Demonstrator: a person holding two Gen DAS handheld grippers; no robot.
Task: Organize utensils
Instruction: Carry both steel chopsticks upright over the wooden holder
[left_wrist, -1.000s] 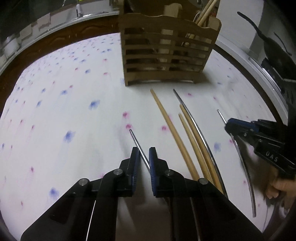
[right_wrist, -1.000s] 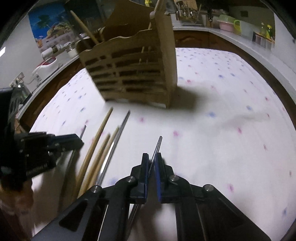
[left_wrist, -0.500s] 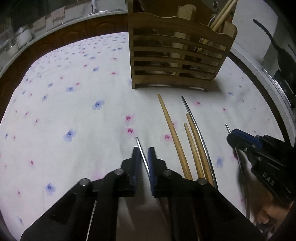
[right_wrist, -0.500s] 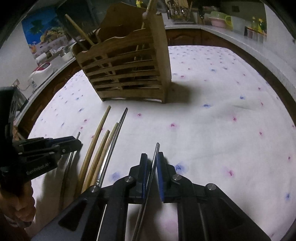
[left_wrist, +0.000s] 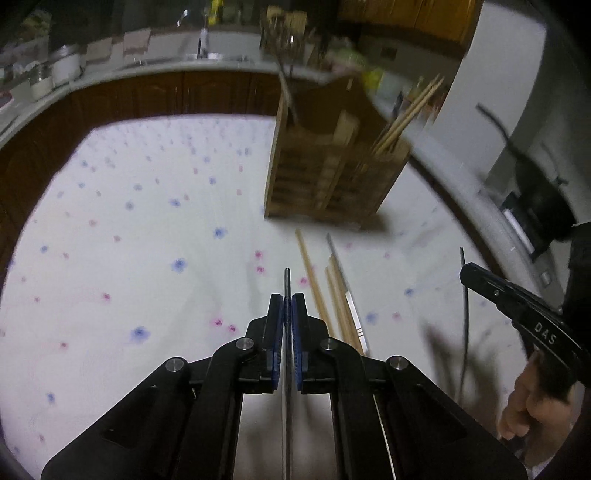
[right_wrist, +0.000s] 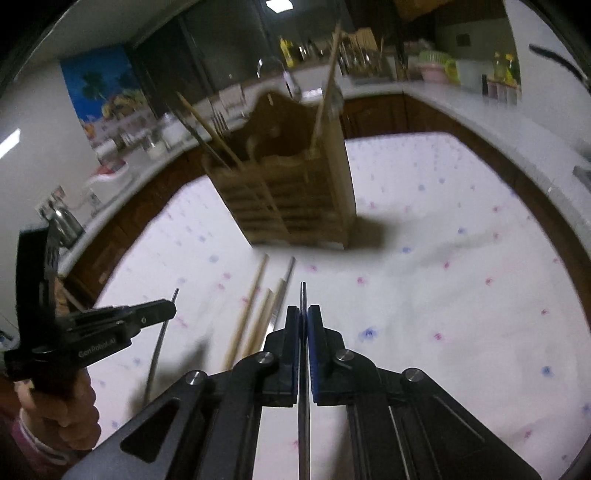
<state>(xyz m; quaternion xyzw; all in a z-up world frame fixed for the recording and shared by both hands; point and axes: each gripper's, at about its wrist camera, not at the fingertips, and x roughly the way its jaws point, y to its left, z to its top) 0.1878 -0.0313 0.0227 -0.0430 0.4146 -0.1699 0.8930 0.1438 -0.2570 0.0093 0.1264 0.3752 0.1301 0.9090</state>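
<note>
Both grippers have lifted since 1 s ago — left gripper (left_wrist: 287, 306) and right gripper (right_wrist: 303, 317) each clamp 1 metal chopstick (left_wrist: 286, 282) — loose pinches risk swivelling near the wooden holder (left_wrist: 332, 173).

- The left gripper (left_wrist: 287, 306) is black with blue pads (left_wrist: 297, 310).
- The metal chopstick (left_wrist: 286, 286) pinched between those pads is dark silver-grey.
- The right gripper (right_wrist: 303, 317) is likewise black with blue pads (right_wrist: 314, 325), clamping another grey metal chopstick (right_wrist: 303, 295).
- The tablecloth (left_wrist: 147, 229) beneath both is white, dotted with small blue and pink flowers.
- The utensil holder (left_wrist: 325, 173) ahead is slatted tan-brown wood.
- The wooden chopsticks (left_wrist: 317, 284) just right of the left gripper are pale tan.
</note>
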